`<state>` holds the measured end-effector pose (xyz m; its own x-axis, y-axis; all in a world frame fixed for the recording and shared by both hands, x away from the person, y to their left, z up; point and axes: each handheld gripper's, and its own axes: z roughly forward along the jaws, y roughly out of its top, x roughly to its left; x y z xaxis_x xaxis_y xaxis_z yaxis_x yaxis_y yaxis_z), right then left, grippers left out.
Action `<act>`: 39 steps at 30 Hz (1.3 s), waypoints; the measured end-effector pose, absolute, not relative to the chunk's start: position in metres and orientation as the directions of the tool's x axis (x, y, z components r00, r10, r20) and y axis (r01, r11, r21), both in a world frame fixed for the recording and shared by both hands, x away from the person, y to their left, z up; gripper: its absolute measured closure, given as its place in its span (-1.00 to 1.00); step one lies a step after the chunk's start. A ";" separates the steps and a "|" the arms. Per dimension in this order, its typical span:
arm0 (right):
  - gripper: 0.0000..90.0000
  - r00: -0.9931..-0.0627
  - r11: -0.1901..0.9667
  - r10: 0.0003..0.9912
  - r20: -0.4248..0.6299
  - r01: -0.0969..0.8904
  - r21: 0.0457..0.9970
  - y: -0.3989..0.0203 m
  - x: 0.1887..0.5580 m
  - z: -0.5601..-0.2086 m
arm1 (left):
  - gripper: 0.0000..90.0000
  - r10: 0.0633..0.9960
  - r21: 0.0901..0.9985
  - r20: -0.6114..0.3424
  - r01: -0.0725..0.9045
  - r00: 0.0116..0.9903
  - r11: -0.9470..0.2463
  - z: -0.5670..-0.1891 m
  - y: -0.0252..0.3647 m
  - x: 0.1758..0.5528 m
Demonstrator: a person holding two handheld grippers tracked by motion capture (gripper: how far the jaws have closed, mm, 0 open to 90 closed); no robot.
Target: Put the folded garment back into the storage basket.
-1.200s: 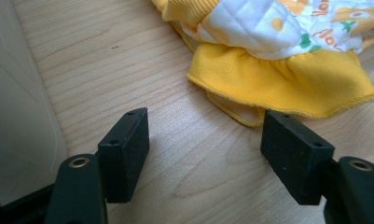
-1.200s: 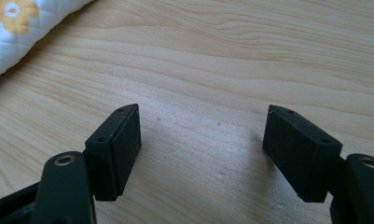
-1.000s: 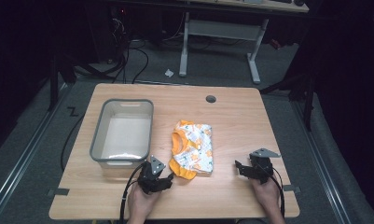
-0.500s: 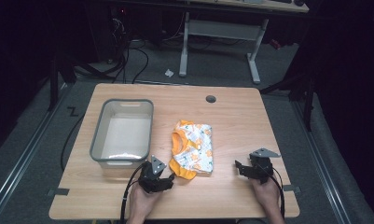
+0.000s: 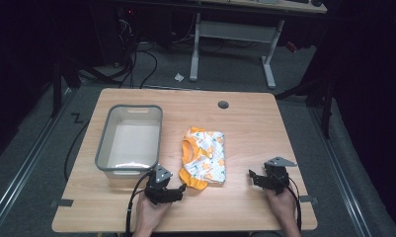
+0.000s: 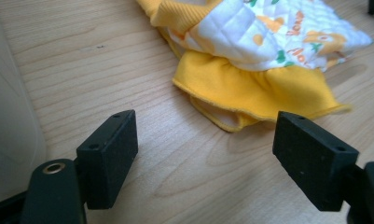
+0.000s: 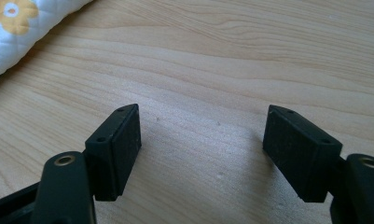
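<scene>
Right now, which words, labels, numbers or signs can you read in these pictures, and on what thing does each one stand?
No text can be read with certainty.
Folded cloth: small orange letters are printed on the white quilted part, too blurred to read.
Grey bin: no label in sight.
Wooden table: no writing.
Left gripper and right gripper: no markings on their black jaws.

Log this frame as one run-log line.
left tool: open, jaws just been opening, nothing between them, facing garment's yellow ruffle | right tool: open over bare table | folded baby garment: lying beside grey bin
</scene>
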<state>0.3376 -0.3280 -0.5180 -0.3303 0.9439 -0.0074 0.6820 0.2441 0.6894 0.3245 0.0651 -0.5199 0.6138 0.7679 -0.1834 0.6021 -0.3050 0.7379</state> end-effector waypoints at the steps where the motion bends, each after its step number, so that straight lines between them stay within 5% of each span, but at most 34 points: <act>1: -0.38 -0.330 0.244 0.944 -0.007 0.682 0.689 -0.328 0.338 -0.518 | -0.51 0.766 0.739 -0.187 0.602 0.615 -0.303 -0.519 0.065 0.324; 39: -0.38 -0.330 0.245 0.944 -0.008 0.681 0.690 -0.328 0.337 -0.518 | -0.57 0.737 0.753 -0.200 0.582 0.645 -0.305 -0.467 0.032 0.359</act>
<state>0.3370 -0.3283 -0.5181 -0.3303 0.9438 -0.0084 0.6814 0.2446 0.6898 0.3588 0.0320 -0.4671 0.6453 0.7371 -0.2004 0.5824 -0.3051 0.7535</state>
